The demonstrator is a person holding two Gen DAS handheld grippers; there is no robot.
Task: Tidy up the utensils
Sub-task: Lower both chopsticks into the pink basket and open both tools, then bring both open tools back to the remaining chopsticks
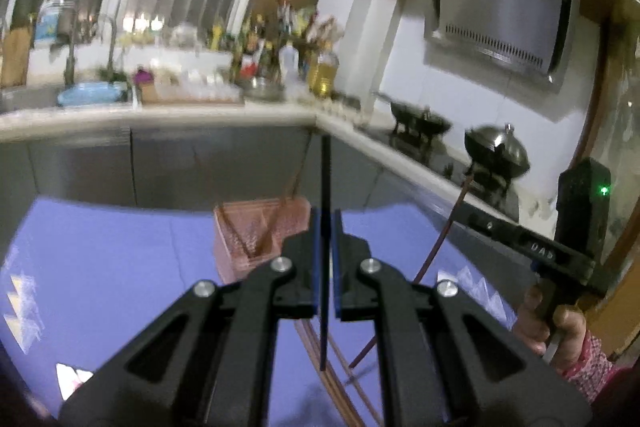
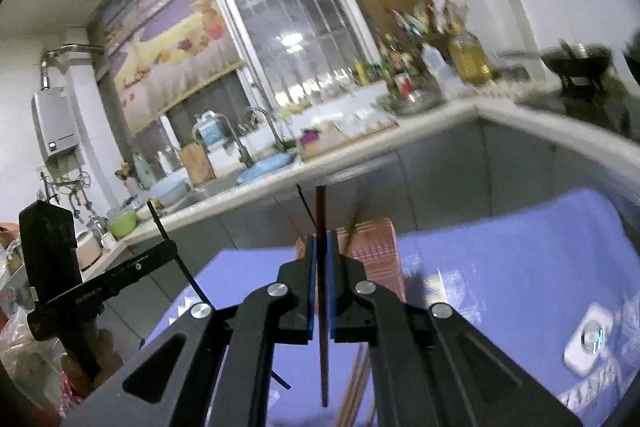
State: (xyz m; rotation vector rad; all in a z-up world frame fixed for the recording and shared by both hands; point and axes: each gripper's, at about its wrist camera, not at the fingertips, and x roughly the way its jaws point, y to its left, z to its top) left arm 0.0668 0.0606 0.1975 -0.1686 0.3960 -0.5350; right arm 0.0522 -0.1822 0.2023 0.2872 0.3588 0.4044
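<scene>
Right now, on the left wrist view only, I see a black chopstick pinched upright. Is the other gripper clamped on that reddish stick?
Observer: Yes, the right gripper is shut on a reddish-brown chopstick, upright between its pads.
Operator: Anything else on the table that side?
Observer: A small white device lies on the blue table cover, right of the pink basket.
Operator: And further left?
Observer: A wall-mounted white water heater.

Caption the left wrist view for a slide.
Left gripper shut on a black chopstick, above the pink utensil basket on a blue table.
</scene>
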